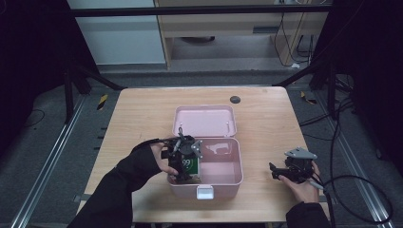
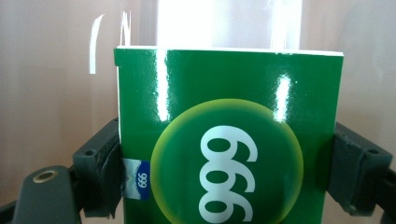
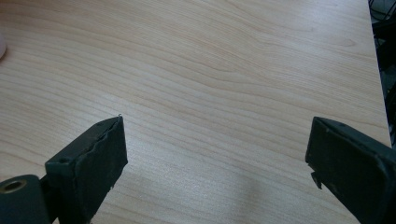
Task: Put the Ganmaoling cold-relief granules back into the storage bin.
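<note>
A pink case lies open on the wooden table, its lid folded back. My left gripper points down into the case's left end and is shut on a green carton printed with white digits. In the left gripper view both pads touch the sides of the green carton, with the pink case wall behind it. My right gripper rests low over the table to the right of the case; its jaws stand open over bare wood.
A white latch sits at the case's front edge. A small black round cap is set in the table near its far edge. Cables trail off the right side onto the floor.
</note>
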A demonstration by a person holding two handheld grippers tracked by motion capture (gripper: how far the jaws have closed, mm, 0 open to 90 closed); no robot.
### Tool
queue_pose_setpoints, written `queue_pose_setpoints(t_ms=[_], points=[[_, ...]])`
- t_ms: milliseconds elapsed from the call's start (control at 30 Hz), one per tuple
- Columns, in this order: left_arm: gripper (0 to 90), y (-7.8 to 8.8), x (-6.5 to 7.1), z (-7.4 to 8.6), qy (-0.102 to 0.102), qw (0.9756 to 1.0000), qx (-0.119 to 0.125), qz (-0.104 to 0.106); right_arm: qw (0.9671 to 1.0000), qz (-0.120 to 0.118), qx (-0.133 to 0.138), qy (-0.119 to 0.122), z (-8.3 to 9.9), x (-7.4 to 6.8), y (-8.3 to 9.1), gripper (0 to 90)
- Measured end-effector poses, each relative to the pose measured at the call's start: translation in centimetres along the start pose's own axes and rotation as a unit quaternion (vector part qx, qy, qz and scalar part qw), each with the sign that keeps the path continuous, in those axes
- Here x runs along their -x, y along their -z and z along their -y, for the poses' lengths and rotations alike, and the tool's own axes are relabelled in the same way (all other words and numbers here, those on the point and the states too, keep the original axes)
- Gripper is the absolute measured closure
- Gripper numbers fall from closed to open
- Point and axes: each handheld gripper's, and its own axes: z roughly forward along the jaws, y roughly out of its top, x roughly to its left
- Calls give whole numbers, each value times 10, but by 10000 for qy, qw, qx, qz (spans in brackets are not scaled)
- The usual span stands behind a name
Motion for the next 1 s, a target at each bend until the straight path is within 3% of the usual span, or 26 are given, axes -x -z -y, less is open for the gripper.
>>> queue_pose_setpoints(t_ms=[233,567,800,1000], points=[[132,-4,-1,1,29,10000,-45,39,10000,-5,-15,-1,0,0,0,49],[131,23,1,6,109,9991,415,-25,10000,10,-15,-16,-1,-1,0,46],[151,54,7,12,208,9962,813,-216,10000,23,-22,-7,-1,0,0,46],[182,82,13,27,387,9913,1180,-439,10000,36,-13,8,0,0,1,46]])
